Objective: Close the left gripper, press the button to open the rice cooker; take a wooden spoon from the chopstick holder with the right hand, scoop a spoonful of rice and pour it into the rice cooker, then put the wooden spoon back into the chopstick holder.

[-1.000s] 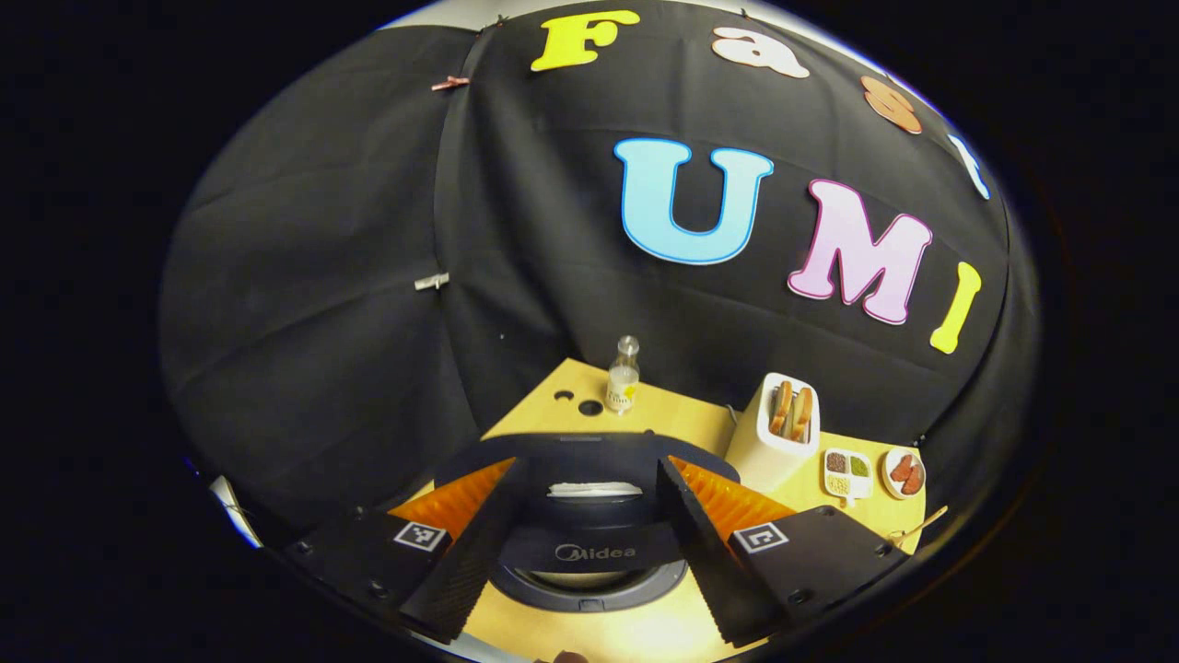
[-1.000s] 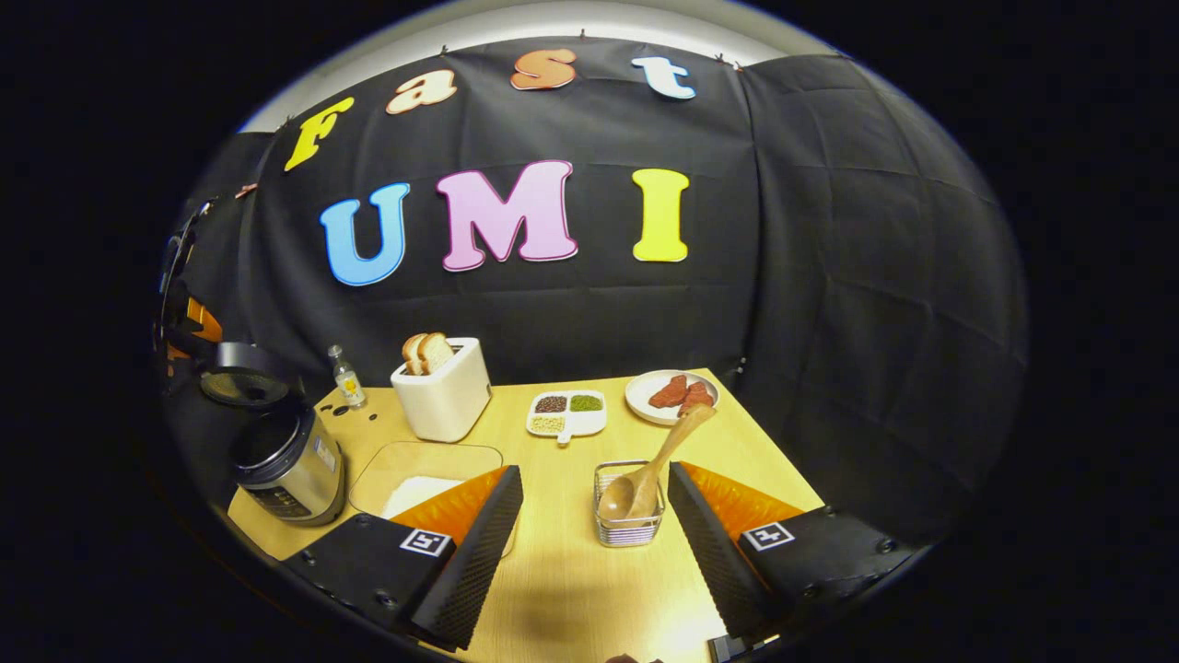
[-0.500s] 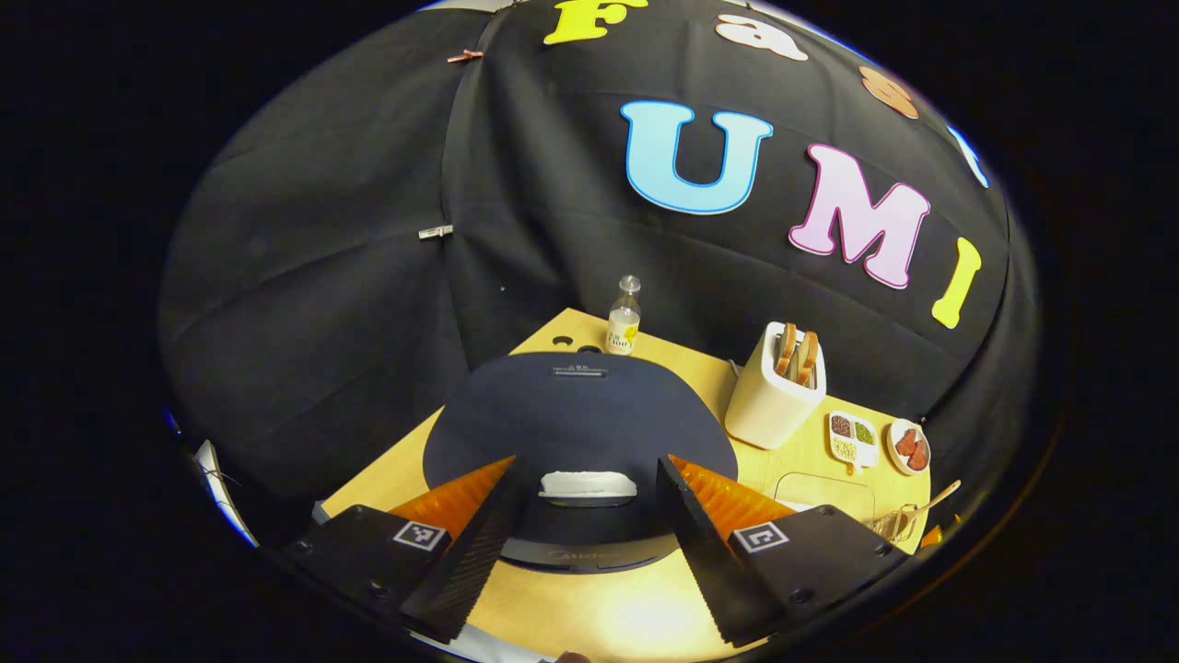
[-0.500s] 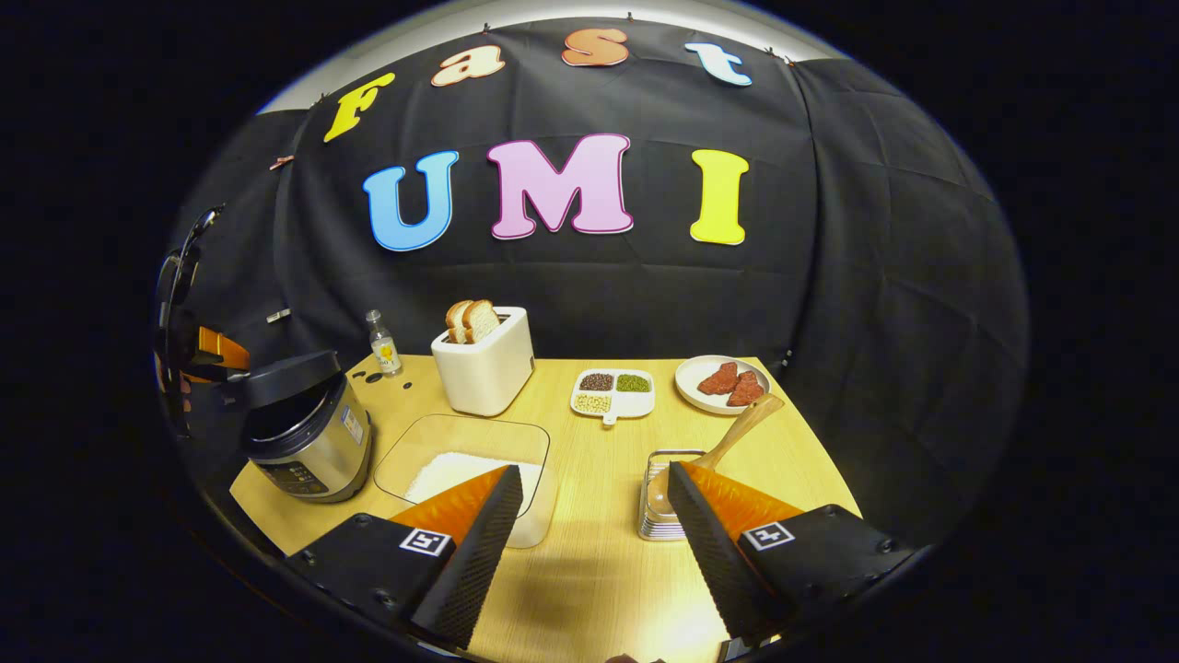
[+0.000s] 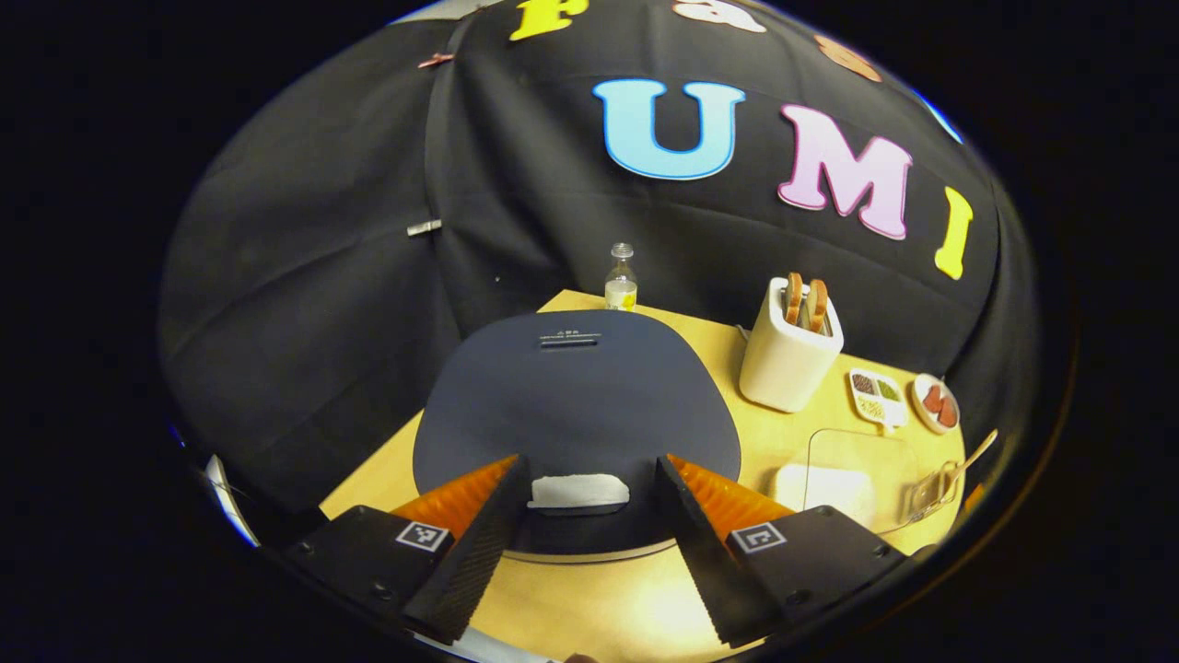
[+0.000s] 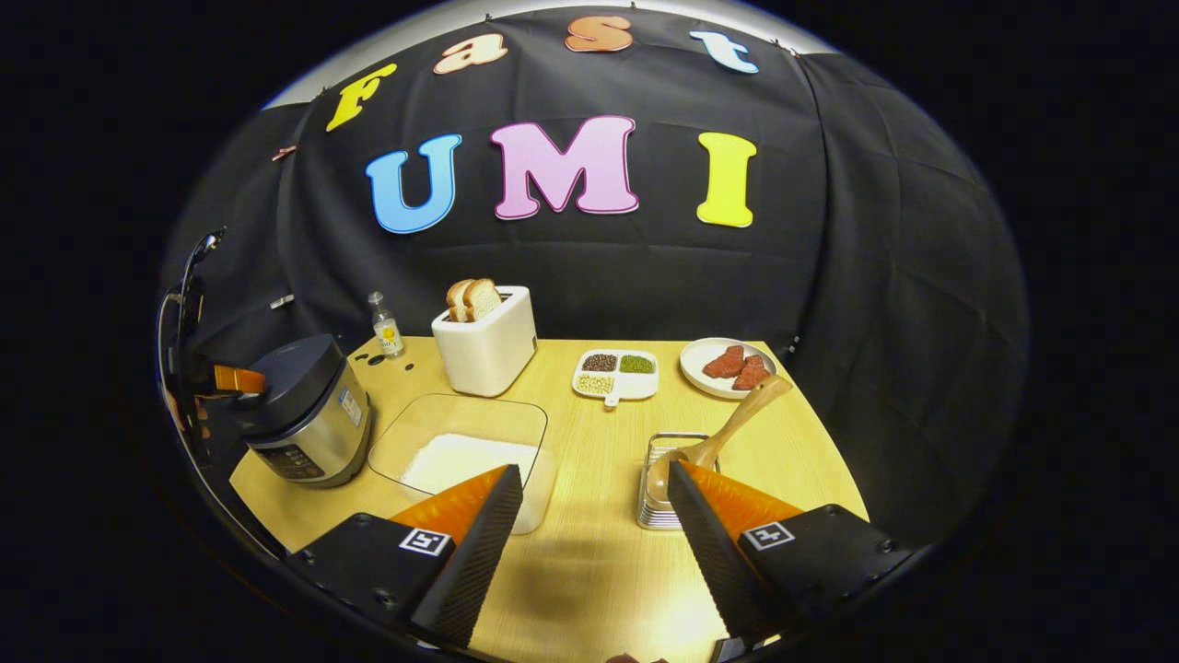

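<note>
The rice cooker (image 6: 309,419) stands at the table's left end with its dark lid (image 5: 576,396) down. My left gripper (image 5: 589,470) hangs open just above the lid's front, and a white button (image 5: 578,490) lies between its fingers. The left gripper's orange fingers (image 6: 238,378) rest at the lid's left side. My right gripper (image 6: 594,474) is open and holds nothing, low over the table. The wooden spoon (image 6: 728,428) leans in the wire chopstick holder (image 6: 665,502), right beside the right finger. A clear box of rice (image 6: 461,451) sits ahead of the left finger.
A white toaster (image 6: 485,345) with bread, a small bottle (image 6: 384,324), a divided dish of grains (image 6: 615,373) and a plate of meat (image 6: 728,366) line the back of the table (image 6: 589,571). The black cloth wall closes in behind and to the right.
The cooker's lid has swung from upright down to shut, with the left gripper following it. The right gripper's view has pulled back and risen; the spoon stays in its holder.
</note>
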Motion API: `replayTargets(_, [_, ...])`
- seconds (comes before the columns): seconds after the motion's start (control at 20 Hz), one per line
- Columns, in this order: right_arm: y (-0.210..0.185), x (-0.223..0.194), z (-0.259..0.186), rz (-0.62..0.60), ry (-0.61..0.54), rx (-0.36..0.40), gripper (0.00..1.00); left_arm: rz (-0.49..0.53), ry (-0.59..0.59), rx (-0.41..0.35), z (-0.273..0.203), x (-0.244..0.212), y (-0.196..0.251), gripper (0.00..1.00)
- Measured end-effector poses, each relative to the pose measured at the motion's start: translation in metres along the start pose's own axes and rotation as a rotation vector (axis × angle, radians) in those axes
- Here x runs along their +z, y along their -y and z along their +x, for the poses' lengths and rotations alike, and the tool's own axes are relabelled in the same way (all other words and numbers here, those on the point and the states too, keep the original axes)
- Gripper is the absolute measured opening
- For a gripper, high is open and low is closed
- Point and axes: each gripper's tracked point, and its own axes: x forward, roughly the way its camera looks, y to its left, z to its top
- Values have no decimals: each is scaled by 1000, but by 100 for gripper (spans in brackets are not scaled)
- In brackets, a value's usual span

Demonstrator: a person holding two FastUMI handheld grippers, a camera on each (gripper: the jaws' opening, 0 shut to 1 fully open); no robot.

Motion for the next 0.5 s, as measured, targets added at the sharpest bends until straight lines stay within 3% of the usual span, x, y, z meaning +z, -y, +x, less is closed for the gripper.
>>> replayTargets(0.25, [17,-18,5,-20,-39,2,99,-17,84,43,2,-5,1,98])
replayTargets(0.5, [24,-30,7,-20,-67,49,99,-32,90,53,4,-9,2,99])
